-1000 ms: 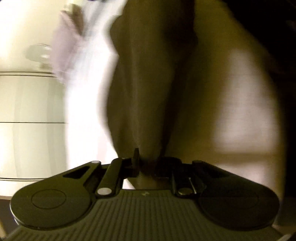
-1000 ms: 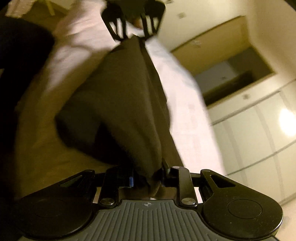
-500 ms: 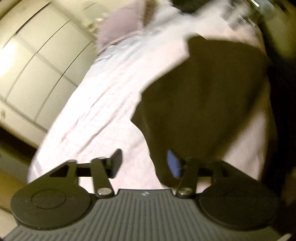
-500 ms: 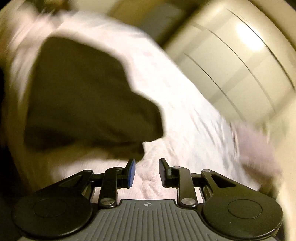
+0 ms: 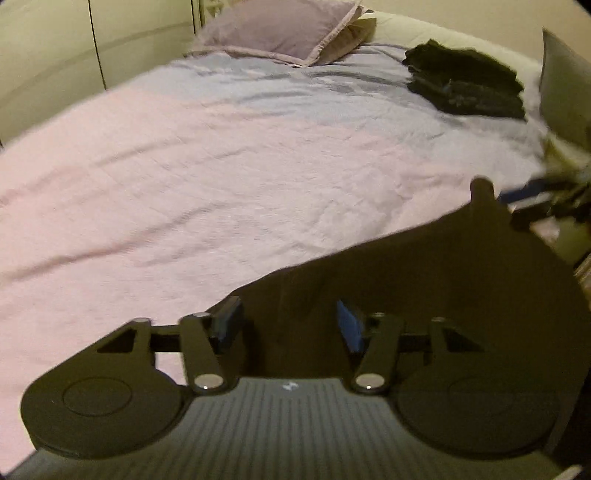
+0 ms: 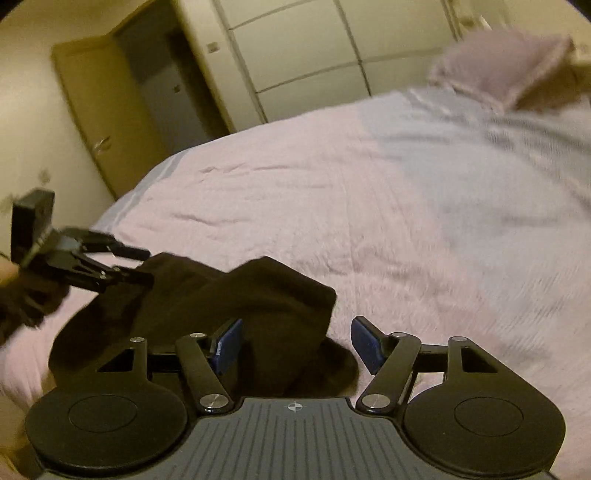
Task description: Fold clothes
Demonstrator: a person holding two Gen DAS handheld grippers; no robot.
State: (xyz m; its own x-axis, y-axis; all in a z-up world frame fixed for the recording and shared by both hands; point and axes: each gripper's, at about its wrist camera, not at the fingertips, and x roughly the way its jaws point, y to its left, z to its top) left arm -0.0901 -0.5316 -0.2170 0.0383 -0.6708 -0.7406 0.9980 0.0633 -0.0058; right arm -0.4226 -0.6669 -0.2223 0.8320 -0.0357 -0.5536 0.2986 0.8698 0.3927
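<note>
I have a dark brown garment (image 5: 424, 288) lying loose on the pink bedspread (image 5: 207, 184) at the near edge of the bed, bunched into soft humps rather than flat, with one rounded fold rising toward the bed's middle in the right wrist view (image 6: 229, 302). My left gripper (image 5: 288, 326) hangs over its near end with the jaws partly apart and closing; cloth lies below the gap, yet the pads are not pressing on it. From the right wrist view that same gripper (image 6: 142, 264) shows at the garment's left end, its fingertips at the cloth's edge; whether they touch it I cannot tell. My right gripper (image 6: 295, 345) has its jaws wide and opening, with the garment's right end under the gap, nothing pinched. Farther out, a stack of dark folded clothes (image 5: 465, 83) sits near the far right corner of the bed, well apart from the garment. A mauve pillow (image 5: 280, 29) lies at the head end. Pale wardrobe doors (image 6: 332, 51) and a brown door (image 6: 99, 118) stand beyond the bed. Motion blur softens both views.
</note>
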